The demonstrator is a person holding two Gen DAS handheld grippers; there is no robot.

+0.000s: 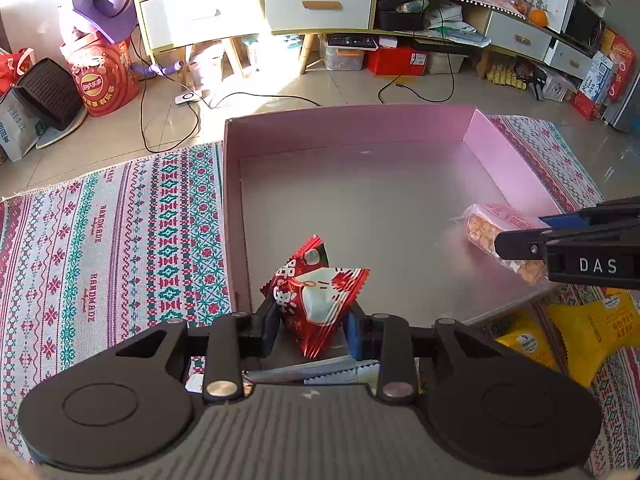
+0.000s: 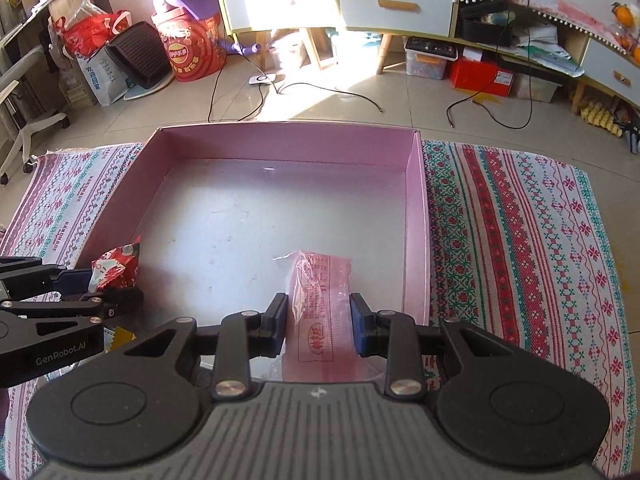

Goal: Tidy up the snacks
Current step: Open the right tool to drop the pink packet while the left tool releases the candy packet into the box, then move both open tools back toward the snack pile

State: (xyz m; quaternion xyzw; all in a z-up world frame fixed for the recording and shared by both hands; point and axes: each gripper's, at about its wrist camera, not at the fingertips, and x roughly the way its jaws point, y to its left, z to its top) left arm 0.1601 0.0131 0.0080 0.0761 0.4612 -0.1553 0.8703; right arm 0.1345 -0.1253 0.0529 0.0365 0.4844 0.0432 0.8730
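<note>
Patterned cloth (image 1: 120, 240): a woven red, green and white cloth lies on the tiled floor under everything.
Left tool (image 1: 310, 326): it is nearly closed and squeezes the red and white shiny snack packet (image 1: 320, 292) between its two pads.
Red packet place: it sits low over the near left corner of the box.
Pink cardboard box (image 2: 414, 220): big and shallow with a grey bottom, it rests on the middle of the cloth.
Right tool (image 2: 319, 330): it is narrow and its pads press on the see-through pink bag of nutty bars (image 2: 320, 300).
Pink bag place: inside the box, near its right wall and near edge.
Yellow snack bags (image 1: 588, 332): they lie on the cloth just outside the near right corner of the box.
</note>
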